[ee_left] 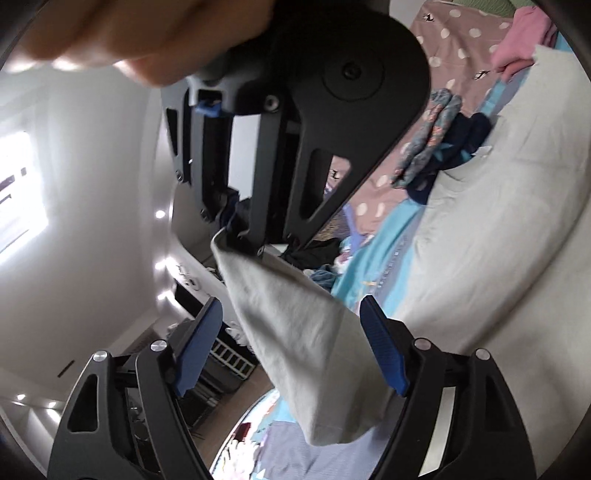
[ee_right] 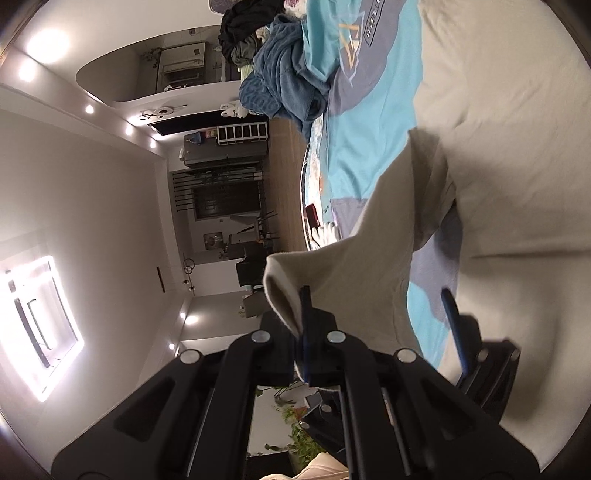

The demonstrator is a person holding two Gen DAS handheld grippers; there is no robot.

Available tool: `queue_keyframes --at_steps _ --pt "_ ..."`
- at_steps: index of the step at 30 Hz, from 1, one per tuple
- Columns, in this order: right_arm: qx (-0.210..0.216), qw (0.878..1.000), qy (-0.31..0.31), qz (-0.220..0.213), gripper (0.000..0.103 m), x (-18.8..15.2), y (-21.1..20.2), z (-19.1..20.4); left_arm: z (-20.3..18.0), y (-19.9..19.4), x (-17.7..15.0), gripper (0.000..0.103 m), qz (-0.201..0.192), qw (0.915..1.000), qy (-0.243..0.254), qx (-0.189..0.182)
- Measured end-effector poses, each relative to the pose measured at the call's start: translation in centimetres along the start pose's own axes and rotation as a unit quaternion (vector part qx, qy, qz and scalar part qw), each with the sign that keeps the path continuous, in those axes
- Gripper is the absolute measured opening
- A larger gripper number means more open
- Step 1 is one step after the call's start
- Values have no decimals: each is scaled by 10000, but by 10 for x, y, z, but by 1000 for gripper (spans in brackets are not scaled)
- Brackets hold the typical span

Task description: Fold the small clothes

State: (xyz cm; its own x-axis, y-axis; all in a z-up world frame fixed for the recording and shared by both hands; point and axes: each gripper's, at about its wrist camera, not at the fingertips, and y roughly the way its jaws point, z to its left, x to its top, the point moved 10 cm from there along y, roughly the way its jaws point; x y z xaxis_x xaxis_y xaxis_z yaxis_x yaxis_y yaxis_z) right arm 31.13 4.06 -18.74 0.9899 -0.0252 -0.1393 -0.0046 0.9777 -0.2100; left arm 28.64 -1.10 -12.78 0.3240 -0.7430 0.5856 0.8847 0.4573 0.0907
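We have a pale grey garment (ee_left: 314, 354) lifted partly off the bed (ee_left: 461, 66); most of it lies spread on the turquoise blanket (ee_right: 373, 147), and one part, probably a sleeve or corner, hangs in the air.

Our right tool (ee_right: 304, 317) has its jaws together, clamped on the folded edge of that cloth; the left view shows the same right tool (ee_left: 243, 240) pinching the cloth's upper tip, with a hand (ee_left: 129, 33) above it. Our left tool (ee_left: 291, 347) stands with its jaws apart, its blue pads (ee_left: 384, 350) on either side of the hanging strip. One pad sits very close to the cloth, but nothing is pressed.

The cloth looks like thin soft cotton: light, limp, with no stiffness of its own. It drapes straight from the pinch and will sag or twist wherever it is unsupported, so we judge two holds are needed to keep an edge straight. A single layer could slide out of a shallow pinch. Better to take a doubled hem or seam, deep between the pads.

For the left tool, the sensible hold is the lower end of the hanging strip, near its hem, so the span between both tools comes taut. Other clothes (ee_left: 439, 140) lie piled further off on the bed.
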Motion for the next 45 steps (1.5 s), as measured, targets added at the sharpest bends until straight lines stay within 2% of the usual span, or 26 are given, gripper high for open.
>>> queue_keyframes --at_steps 3,4,5,6,7,8,9,10,17,21,26,32,36,42,45 --pt "24 10000 -26 85 3 -5 3 4 4 3 1 78 49 9998 -193 27" --pt "15 10000 -30 76 3 -6 2 4 7 4 0 71 51 9995 -321 -24" --pt "11 10000 -36 59 3 -5 0 5 11 5 -2 55 73 9990 -437 -14" --pt "1 10000 -53 22 3 -4 -3 6 16 7 -5 50 116 9985 -543 -23" --pt "-5 10000 -60 -11 3 -3 -6 6 18 7 -6 38 153 9974 -697 -96" --pt "-19 10000 -70 -54 3 -2 -7 7 22 8 -7 18 173 9964 -818 -152" --pt "-39 9999 -87 -101 3 0 -10 7 26 8 -6 8 178 9954 -929 -168" --pt "-56 9998 -100 -142 3 2 -13 7 29 7 -5 5 148 9946 -1011 -184" --pt "-197 9994 -274 -126 3 7 -22 7 32 -7 15 4 -195 9927 -1143 -325" --pt "-475 9964 -707 -39 3 13 -30 17 38 -9 28 4 -279 9909 -1218 -504" --pt "-743 9862 -1474 99 3 21 -47 52 54 -2 69 3 -331 9853 -1537 -675" --pt "-1151 9615 -2492 133 3 30 -89 109 57 -2 152 3 -627 9729 -2004 -972" --pt "-1365 9494 -2826 -110 3 38 -135 130 51 -14 197 3 -825 9642 -2206 -1218" --pt "-1579 9453 -2806 -532 3 48 -196 119 14 -35 241 3 -951 9543 -2269 -1698" --pt "-1541 9488 -2677 -667 3 56 -220 102 -7 -44 248 3 -918 9514 -2226 -1921"
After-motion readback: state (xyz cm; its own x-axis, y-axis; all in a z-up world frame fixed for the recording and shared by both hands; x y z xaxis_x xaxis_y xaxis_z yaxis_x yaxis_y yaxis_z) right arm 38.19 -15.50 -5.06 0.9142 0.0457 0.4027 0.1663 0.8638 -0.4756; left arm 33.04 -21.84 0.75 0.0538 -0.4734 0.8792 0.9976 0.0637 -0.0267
